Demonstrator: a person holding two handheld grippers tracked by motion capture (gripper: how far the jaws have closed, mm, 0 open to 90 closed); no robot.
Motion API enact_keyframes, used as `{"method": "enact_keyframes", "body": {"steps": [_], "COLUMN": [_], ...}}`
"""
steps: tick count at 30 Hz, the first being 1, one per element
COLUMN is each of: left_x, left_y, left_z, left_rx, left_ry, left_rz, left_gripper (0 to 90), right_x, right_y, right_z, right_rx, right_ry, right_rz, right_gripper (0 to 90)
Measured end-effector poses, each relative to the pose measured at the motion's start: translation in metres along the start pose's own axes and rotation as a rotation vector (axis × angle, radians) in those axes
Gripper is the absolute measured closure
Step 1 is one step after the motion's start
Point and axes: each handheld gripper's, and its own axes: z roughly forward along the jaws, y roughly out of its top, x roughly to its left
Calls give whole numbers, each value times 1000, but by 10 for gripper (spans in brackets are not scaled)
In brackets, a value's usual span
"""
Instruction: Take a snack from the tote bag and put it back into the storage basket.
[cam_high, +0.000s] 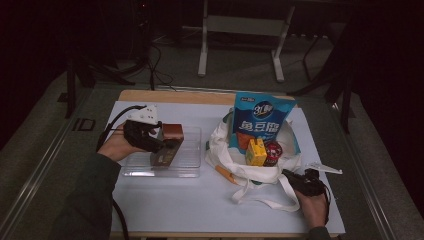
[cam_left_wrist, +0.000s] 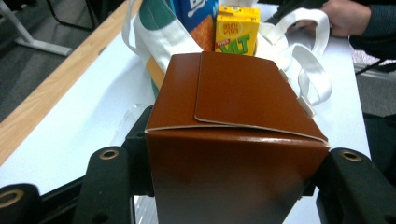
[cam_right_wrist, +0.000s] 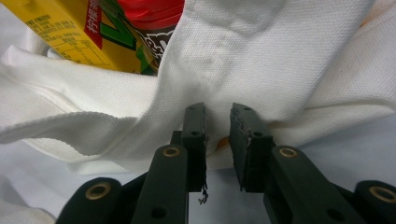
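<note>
A glossy brown carton (cam_left_wrist: 233, 140) sits between the jaws of my left gripper (cam_left_wrist: 231, 186), which is shut on its sides. In the high view that gripper (cam_high: 159, 145) holds the carton (cam_high: 172, 132) just above a clear plastic tray (cam_high: 190, 172) at the table's left. At the right stands a white cloth bag (cam_high: 225, 150). My right gripper (cam_high: 295, 177) is at the bag's near right rim. Its narrow-set jaws (cam_right_wrist: 218, 126) pinch a puckered fold of the white cloth (cam_right_wrist: 280, 56).
In the bag stand a blue snack packet (cam_high: 262, 120), a yellow juice carton (cam_high: 256, 152) and a red-topped can (cam_high: 273, 152). The bag's handles (cam_high: 265, 200) trail over the white table toward its near edge. A wooden strip (cam_high: 175, 96) runs along the far edge.
</note>
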Motion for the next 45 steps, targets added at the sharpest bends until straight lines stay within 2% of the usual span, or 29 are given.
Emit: {"method": "enact_keyframes", "body": {"steps": [8,15,27,37,45], "left_x": [1,3,0,2,4], "left_y": [0,-2,5,5,5], "left_z": [14,27,42,51,55], "left_rx": [70,91,97,73,74], "left_ry": [-29,-57,-86,-109,-103], "left_rz": [10,-19,-27,-106,-126], "left_gripper": [422,415,398,364,356], "right_x": [0,-1,-1,-1,-1], "right_y": [0,0,0,0,0], "right_z": [0,0,0,0,0], "right_rx": [0,1,2,3,3], "right_ry": [2,4,5,5,6], "right_rz": [3,3,5,9,10], "right_gripper": [755,754,753,749,749]}}
